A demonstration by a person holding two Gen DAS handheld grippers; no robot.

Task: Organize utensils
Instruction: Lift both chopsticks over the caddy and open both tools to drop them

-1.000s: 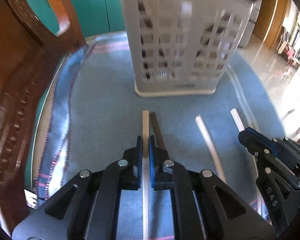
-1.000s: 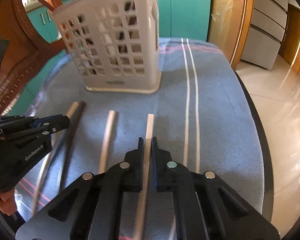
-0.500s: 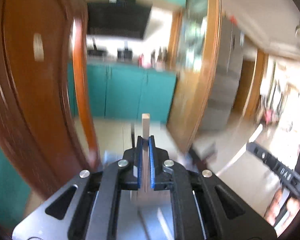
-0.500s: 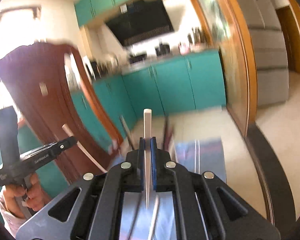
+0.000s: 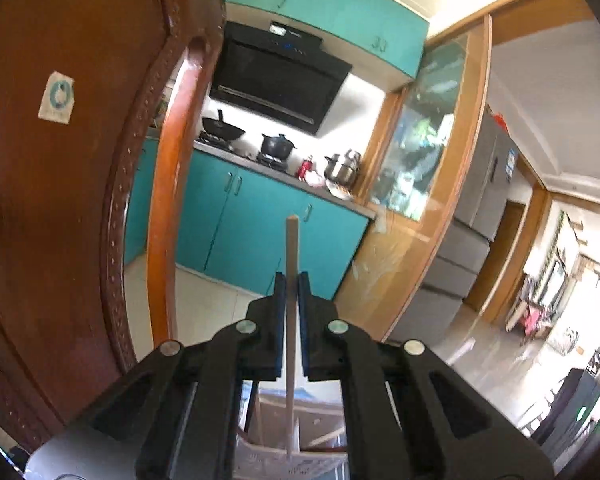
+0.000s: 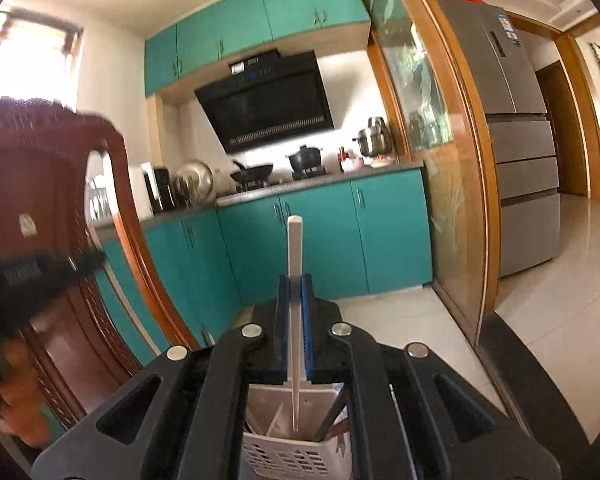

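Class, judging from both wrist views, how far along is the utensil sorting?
Done: some sticks already stand in the white basket. In hand: the left gripper clamps a wooden chopstick upright over it; the right gripper clamps a white chopstick likewise. Left: release both into the basket; the table is out of view.

No longer lying flat on the blue-clothed surface as a second ago: wooden chopstick (image 5: 291,264) in the left tool (image 5: 291,300) and white chopstick (image 6: 295,256) in the right tool (image 6: 295,304) now standing upright, lower ends dipping into the white basket (image 6: 288,456). Views now pointing across the kitchen instead of down.
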